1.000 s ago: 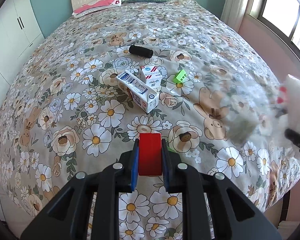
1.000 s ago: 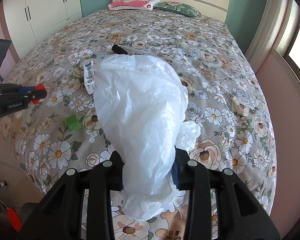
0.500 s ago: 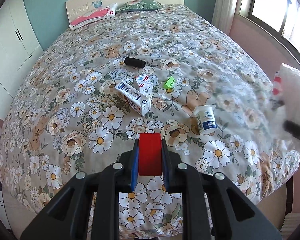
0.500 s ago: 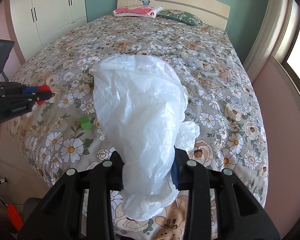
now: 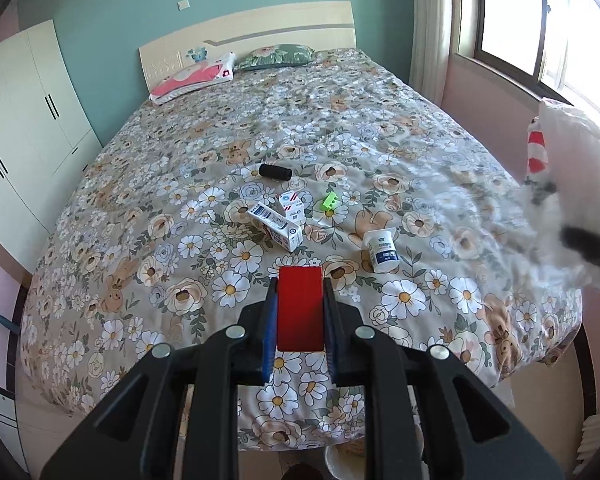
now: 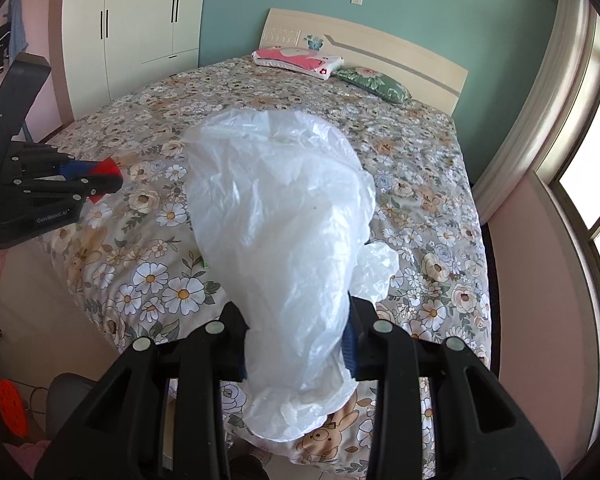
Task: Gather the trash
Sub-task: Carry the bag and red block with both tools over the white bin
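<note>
My left gripper [image 5: 300,286] is shut on a flat red block [image 5: 300,312] above the foot of the flowered bed [image 5: 204,288]. On the bedspread beyond it lie a long white carton [image 5: 275,226], a small red-and-white box [image 5: 291,206], a green clip [image 5: 329,201], a black cylinder [image 5: 275,172] and a white cup [image 5: 382,250] on its side. My right gripper [image 6: 296,340] is shut on a crumpled white plastic bag [image 6: 284,232], which hides the middle of the bed. The left gripper [image 6: 100,178] shows at that view's left edge; the bag [image 5: 580,184] shows at the other view's right edge.
A pink pillow [image 5: 192,78] and a green pillow [image 5: 276,56] lie by the headboard [image 5: 252,36]. White wardrobes [image 5: 24,120] stand to the left and a window [image 5: 540,20] to the right. A pale bucket rim [image 5: 336,460] shows on the floor below the bed's foot.
Both grippers have risen and drawn back from the bed, each keeping its hold. The trash looks smaller and farther off, and the white cup has come into plain view.
</note>
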{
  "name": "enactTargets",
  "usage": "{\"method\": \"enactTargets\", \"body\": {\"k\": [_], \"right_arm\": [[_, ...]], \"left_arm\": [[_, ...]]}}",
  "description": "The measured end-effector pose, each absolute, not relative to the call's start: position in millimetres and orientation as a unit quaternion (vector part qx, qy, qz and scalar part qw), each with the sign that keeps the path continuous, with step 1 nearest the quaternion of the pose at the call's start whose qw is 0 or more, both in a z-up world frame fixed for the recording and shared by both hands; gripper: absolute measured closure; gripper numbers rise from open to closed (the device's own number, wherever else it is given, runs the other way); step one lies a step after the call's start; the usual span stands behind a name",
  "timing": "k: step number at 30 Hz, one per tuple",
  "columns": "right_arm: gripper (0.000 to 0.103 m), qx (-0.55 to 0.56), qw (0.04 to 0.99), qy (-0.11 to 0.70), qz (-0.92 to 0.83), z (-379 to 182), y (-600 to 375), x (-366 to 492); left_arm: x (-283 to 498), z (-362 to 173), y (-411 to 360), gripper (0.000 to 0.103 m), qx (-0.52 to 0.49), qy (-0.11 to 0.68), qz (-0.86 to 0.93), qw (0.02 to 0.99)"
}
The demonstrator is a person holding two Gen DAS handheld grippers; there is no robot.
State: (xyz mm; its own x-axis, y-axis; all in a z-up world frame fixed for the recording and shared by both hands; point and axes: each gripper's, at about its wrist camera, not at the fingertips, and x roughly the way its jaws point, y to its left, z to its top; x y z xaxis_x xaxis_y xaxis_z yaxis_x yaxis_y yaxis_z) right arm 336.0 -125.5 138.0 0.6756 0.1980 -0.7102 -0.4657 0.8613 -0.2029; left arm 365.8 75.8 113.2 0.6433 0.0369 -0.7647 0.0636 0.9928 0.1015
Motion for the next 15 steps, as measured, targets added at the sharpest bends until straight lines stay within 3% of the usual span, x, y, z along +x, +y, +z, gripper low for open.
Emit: {"method": "enactTargets", "body": {"k": [15], "right_arm": [[0.068, -0.205, 0.904, 0.299, 0.228, 236, -119, 208]], "left_arm": [[252, 212, 71, 0.081, 0.085, 0.353, 0.000, 0.932]]}}
